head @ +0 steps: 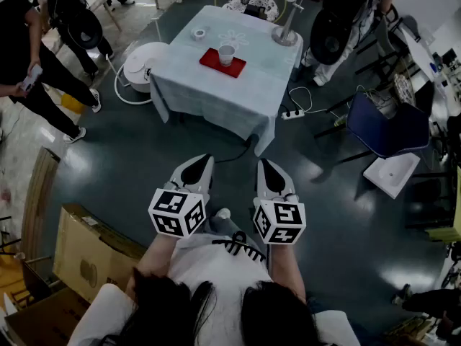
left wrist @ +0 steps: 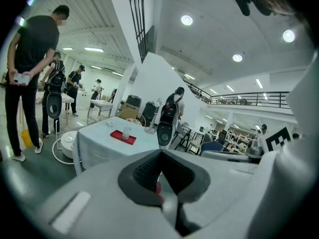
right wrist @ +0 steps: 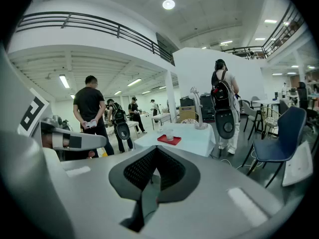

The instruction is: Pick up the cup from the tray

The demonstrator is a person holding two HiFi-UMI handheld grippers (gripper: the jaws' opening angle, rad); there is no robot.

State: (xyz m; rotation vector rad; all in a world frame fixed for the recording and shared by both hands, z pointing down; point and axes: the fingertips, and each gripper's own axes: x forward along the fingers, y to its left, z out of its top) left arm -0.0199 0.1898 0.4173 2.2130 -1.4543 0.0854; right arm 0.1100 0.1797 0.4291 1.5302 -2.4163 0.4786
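Note:
A clear plastic cup (head: 226, 54) stands upright on a red tray (head: 216, 63) in the middle of a cloth-covered table (head: 216, 96), far ahead in the head view. Both grippers are held close to the person's body, well short of the table. My left gripper (head: 199, 166) and right gripper (head: 268, 170) point toward it side by side, each shut with nothing between the jaws. From the left gripper view the cup (left wrist: 127, 132) and tray (left wrist: 123, 137) look small and distant beyond the jaw tips (left wrist: 160, 156). The right gripper view shows the cup (right wrist: 170, 135) on the tray (right wrist: 169, 140) past its tips (right wrist: 155, 151).
On the table also stand a desk lamp (head: 288, 20) and a tape roll (head: 199, 34). A white round appliance (head: 140, 63) sits left of the table, a power strip (head: 292, 113) and cables to its right. A blue chair (head: 389, 125), a cardboard box (head: 90, 254) and standing people (head: 29, 56) surround the area.

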